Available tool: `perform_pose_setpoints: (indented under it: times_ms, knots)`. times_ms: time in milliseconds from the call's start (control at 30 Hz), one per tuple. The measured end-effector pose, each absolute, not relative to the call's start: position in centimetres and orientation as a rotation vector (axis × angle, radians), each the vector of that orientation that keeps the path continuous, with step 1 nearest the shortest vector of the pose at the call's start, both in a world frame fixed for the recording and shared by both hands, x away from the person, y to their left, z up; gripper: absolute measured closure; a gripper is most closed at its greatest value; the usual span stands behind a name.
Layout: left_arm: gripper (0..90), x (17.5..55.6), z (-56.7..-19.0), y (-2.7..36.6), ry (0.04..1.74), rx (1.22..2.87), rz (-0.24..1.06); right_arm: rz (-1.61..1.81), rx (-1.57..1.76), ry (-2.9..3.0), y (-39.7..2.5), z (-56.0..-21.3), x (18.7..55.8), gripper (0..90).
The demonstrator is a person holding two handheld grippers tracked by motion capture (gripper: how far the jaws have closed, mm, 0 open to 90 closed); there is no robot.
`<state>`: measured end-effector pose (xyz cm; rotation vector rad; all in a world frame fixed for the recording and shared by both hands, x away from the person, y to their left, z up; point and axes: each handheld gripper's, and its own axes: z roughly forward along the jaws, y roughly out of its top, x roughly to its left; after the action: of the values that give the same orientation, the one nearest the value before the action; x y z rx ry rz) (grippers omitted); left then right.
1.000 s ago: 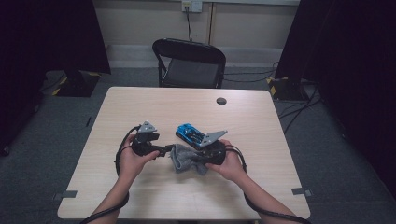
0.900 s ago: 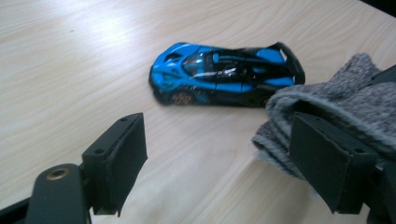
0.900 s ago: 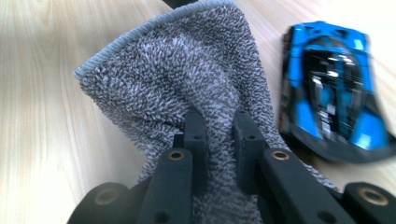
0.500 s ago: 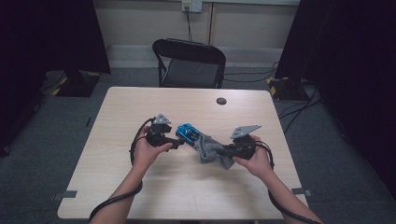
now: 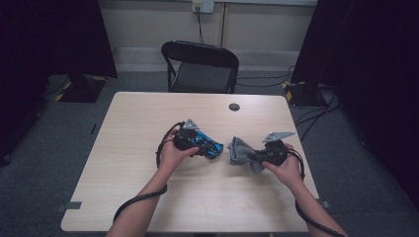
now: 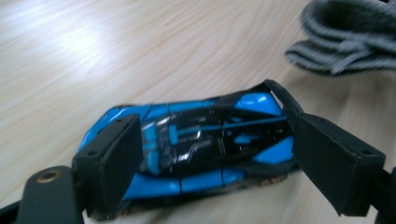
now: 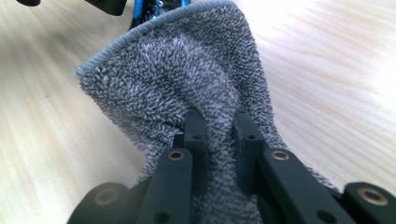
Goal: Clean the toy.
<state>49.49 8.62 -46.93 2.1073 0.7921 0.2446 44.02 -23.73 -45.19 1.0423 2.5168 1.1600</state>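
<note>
A blue and black toy car (image 6: pixel 196 144) is seen lying on the wooden counter (image 5: pixel 138 118), a little left of the middle. It is bracketed lengthwise by the left tool (image 5: pixel 203 148), one black pad at each end of the car; the jaws stand wide apart, spread to the car's full length. Whether the pads press the car or merely frame it cannot be told, since a thin gap may remain at the right-hand pad. In the high view the car is shown at (image 5: pixel 207 146), with the person's left hand (image 5: pixel 173 153) wrapped around the tool's body.

Just right of the car, close but apart from it, a grey terry towel (image 7: pixel 187 84) is held bunched. It is pinched by the right tool (image 7: pixel 219 119), whose jaws are drawn nearly together on a fold of the cloth. In the high view the towel (image 5: pixel 240 153) is seen fanning out leftward toward the car, its loose part on the counter.

As a judgement, the work looks like wiping the car with the towel. Both things are already taken in hand, so the gathering part appears done. What seems left is for towel and car to be brought together, since they are not touching now.

Farther off, a black folding chair (image 5: pixel 200 66) stands at the far edge of the counter.
</note>
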Motion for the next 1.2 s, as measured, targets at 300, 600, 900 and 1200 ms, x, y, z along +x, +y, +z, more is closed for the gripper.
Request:
perform_pose_setpoints:
  times_ms: [300,600,900,1200]
  knots:
    - [15.7,51.0,-48.3,8.3,0.774,2.133,0.277,1.149,1.067,2.534,-23.1,-46.2,45.1,79.1]
    - [5.2,51.3,-49.3,8.3,0.759,2.084,0.256,1.105,1.078,2.538,-23.0,-46.5,45.4,78.9]
    - [4.5,51.1,-49.6,8.5,0.755,2.053,0.265,1.056,1.23,2.434,-23.2,-46.4,46.1,79.0]
    - [4.5,51.2,-49.4,8.4,0.763,2.079,0.258,0.889,1.263,2.358,-20.3,-47.2,47.3,78.9]
